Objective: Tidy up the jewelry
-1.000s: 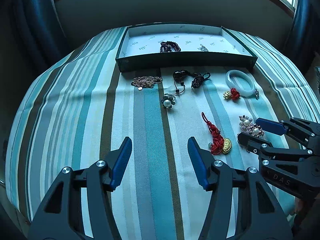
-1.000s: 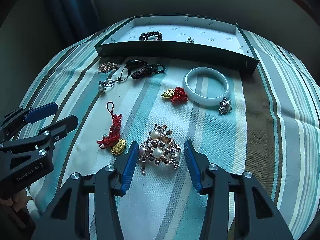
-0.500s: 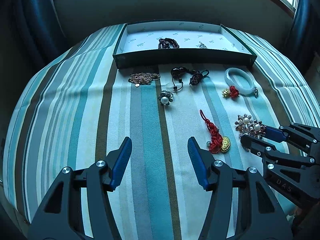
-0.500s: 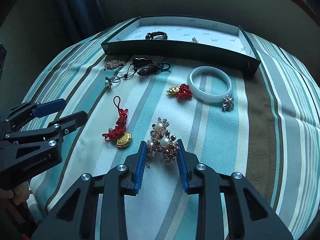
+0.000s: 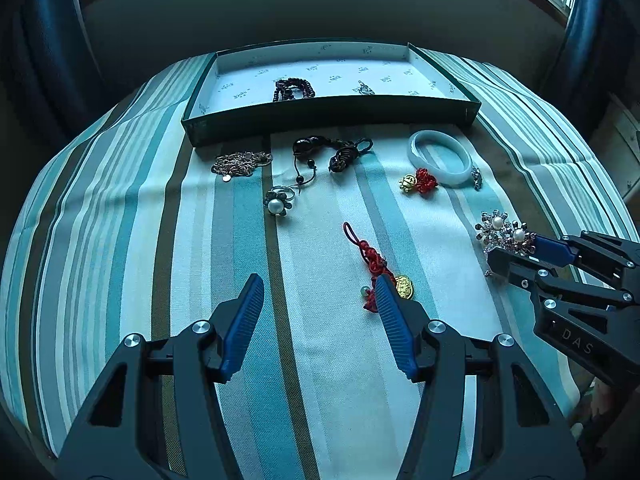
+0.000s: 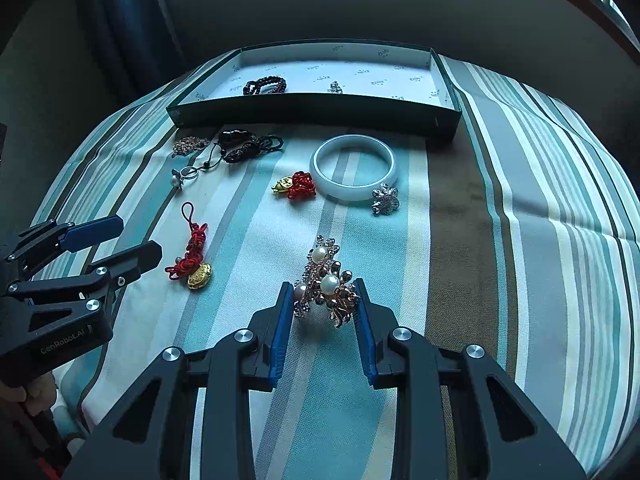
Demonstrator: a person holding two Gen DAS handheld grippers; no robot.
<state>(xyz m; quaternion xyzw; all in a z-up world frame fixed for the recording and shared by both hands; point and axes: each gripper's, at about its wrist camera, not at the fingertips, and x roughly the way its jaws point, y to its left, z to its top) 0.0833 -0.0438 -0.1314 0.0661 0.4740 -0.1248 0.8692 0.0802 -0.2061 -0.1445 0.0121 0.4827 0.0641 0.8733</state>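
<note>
From the left wrist view, the left gripper (image 5: 318,286) hangs over the striped teal cloth (image 5: 120,216), jaws wide apart and empty; its right fingertip overlaps a red knotted cord charm with a gold ingot (image 5: 378,268). Far off sits a shallow dark green tray (image 5: 328,114) holding a dark beaded bracelet (image 5: 293,89).

From the right wrist view, the right gripper (image 6: 322,300) has its blue pads pressed on a gold flower brooch with pearls (image 6: 326,282), near the middle of the cloth. A pale jade bangle (image 6: 354,168) lies farther away, just before the tray.
</note>
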